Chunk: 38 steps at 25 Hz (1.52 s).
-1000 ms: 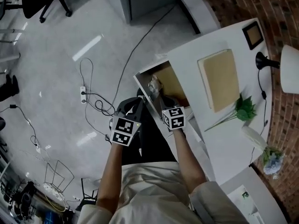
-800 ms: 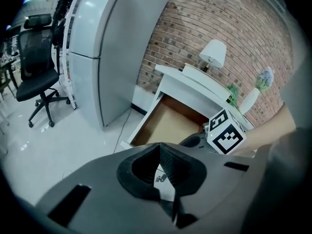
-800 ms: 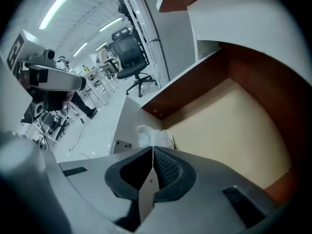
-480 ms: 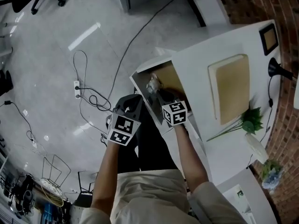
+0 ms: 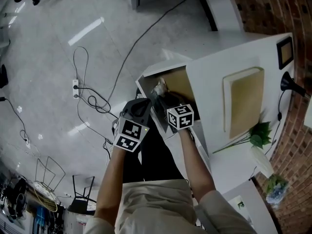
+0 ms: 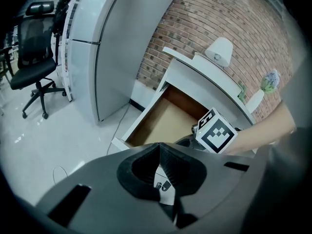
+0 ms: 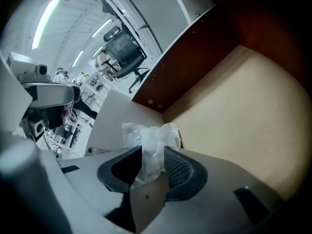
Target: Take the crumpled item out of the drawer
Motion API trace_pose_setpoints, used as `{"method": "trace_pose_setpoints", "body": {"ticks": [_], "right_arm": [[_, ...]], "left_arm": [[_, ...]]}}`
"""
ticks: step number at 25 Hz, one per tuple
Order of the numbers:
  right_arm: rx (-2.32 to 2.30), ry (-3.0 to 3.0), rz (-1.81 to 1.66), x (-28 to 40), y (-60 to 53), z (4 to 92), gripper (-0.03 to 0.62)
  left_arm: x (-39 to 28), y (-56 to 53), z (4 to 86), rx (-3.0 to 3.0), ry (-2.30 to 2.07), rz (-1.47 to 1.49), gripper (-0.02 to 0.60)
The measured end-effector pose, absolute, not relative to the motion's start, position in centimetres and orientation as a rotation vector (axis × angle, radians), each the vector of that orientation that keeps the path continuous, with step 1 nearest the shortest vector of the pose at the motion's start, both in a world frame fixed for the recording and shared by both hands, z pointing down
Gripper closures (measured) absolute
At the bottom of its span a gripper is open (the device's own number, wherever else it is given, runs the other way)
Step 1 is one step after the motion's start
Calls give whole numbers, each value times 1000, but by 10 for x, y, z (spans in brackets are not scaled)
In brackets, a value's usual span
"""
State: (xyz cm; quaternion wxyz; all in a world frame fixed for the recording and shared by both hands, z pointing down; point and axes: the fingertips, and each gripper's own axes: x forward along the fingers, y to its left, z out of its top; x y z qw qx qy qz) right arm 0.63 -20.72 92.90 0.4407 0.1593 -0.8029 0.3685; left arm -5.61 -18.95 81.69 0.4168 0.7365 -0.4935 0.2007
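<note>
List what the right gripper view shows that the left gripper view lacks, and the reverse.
Only the right gripper view: the crumpled item between the right gripper's open fingers, which have just been opening, and the drawer's dark inner wall.
Only the left gripper view: the grey cabinet, brick wall, lamp, the right gripper's marker cube, and the left gripper, shut.
Both: the open drawer's tan bottom.
</note>
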Motion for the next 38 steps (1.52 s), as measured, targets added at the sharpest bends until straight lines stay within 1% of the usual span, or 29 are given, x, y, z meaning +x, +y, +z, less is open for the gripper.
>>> {"method": "trace_pose_setpoints", "body": {"ticks": [7,18,22,38], "right_arm": [[388,-1968,924,0,-209,936,478],[424,-1974,778,6,-211,935,560],[452,-1994,699,13,-211,927,568],[658,-2029,597,33,-208,883,568]], "left_arm": [[-59,-186,819,1825,-1256,484,568],[-54,-177,828,1820,-1247,477,568],[-51,-174,829,1822,-1253,469,568],[-31,-166,818,1948,-1175,460,568]]}}
